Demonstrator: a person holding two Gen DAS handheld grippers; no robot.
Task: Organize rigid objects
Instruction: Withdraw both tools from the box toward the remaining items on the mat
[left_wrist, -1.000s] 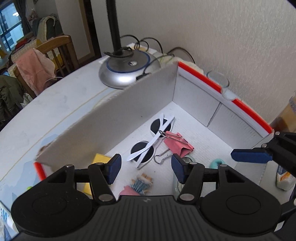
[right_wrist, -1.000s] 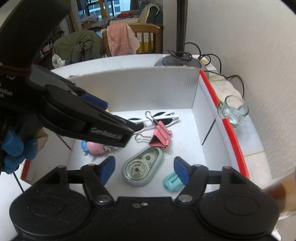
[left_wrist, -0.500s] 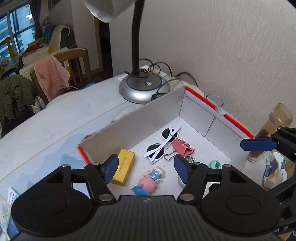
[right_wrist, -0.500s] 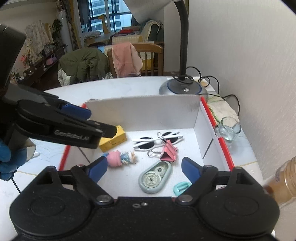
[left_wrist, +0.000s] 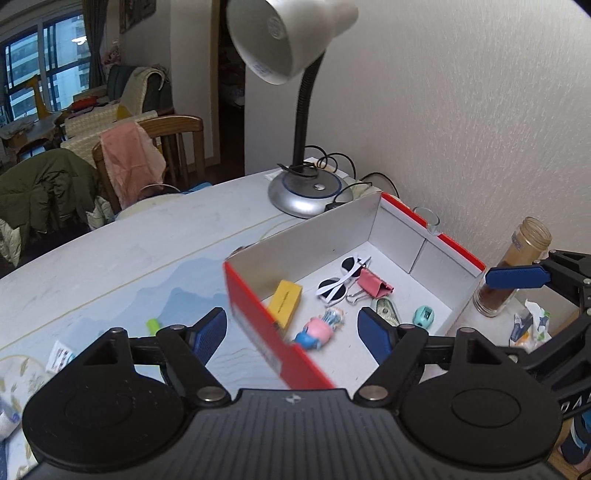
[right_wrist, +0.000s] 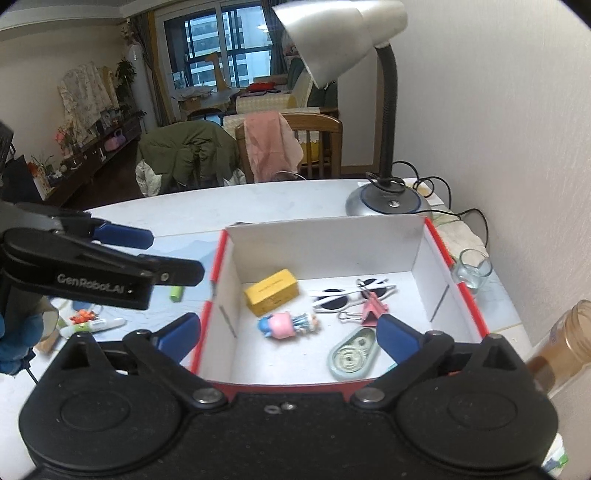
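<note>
Pose: I held both grippers above the near side of the red-edged white box (right_wrist: 325, 243), each angled downward toward its floor; my gloved left hand (right_wrist: 16, 339) showed at the frame's left edge in the right wrist view.

Left gripper (left_wrist: 291, 334): jaws apart, having just been opening, nothing between them; its pads straddled the box's near red wall without touching it.

Right gripper (right_wrist: 288, 338): jaws spread wide, having just been opening, empty; it hung over the box's near edge, clear of the contents.

Contents of the box, all lying loose on its floor:
- one yellow rectangular block (right_wrist: 271, 291), toward the far left
- one small doll figure with pink body and blue head (right_wrist: 286, 325), lying on its side just in front of the block
- one pair of white-framed sunglasses (right_wrist: 351, 295), folded
- one pink binder clip (right_wrist: 371, 312), touching the sunglasses
- one pale green correction-tape dispenser (right_wrist: 352, 354), near the front
- one small teal item (left_wrist: 424, 315), too small to identify

Outside the box, on the table (right_wrist: 192, 210):
- one green marker (right_wrist: 176, 293) and one white pen (right_wrist: 94, 326), to the left
- one silver desk lamp (right_wrist: 388, 203) behind the box
- one clear drinking glass (right_wrist: 472, 271) just beside the right wall
- one brown jar (left_wrist: 511, 267) at the right
</note>
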